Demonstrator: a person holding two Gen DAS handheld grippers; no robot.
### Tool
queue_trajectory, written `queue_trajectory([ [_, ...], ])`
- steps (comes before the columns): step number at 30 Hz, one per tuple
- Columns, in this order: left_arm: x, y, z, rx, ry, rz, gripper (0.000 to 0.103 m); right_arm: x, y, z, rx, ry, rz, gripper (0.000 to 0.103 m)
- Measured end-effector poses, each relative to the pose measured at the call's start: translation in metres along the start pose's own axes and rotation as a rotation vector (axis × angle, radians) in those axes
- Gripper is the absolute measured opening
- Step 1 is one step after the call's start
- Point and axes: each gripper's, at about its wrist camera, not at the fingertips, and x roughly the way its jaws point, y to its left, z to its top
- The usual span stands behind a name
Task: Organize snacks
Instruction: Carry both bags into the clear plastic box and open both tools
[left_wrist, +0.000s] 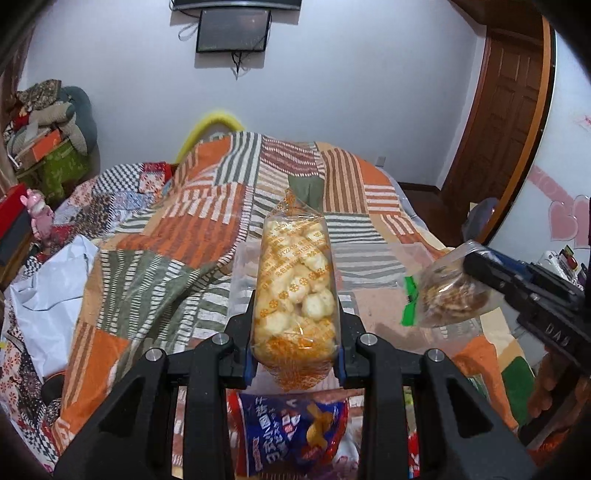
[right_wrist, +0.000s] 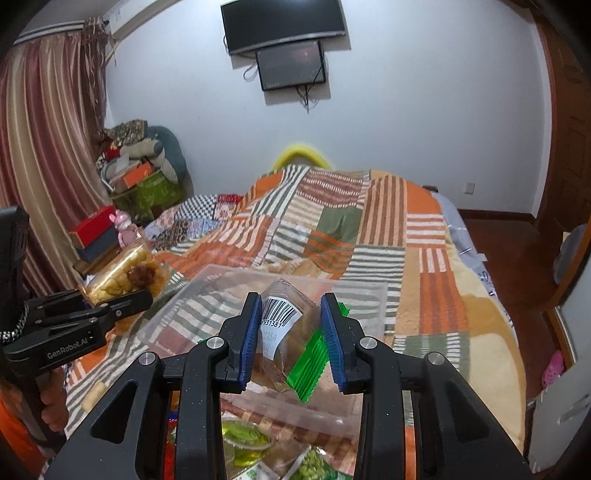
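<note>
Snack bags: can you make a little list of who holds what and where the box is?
left hand-held gripper: shut on puffed snack bag
right hand-held gripper: shut on green-edged snack bag
clear plastic box: on patchwork blanket, under the green-edged bag
blue snack packet: lying below the left gripper

Left wrist view: taken from behind left gripper (left_wrist: 295, 332), aimed forward and downward over patchwork blanket (left_wrist: 177, 229) toward far wall. Right wrist view: same heading, taken from behind right gripper (right_wrist: 291, 336). Foreground at close range. Shared: blanket, wall screen (left_wrist: 232, 29), opposite gripper at frame edge.
</note>
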Motion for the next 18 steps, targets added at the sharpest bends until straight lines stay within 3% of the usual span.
queue_trajectory([
  [14, 0.056, -0.005, 0.000, 0.016, 0.167, -0.017, 0.031, 0.040, 0.000, -0.009, -0.028, 0.160, -0.003, 0.032],
  [18, 0.053, -0.006, -0.002, 0.008, 0.161, -0.005, 0.034, 0.039, -0.001, -0.009, -0.012, 0.172, 0.013, 0.034],
])
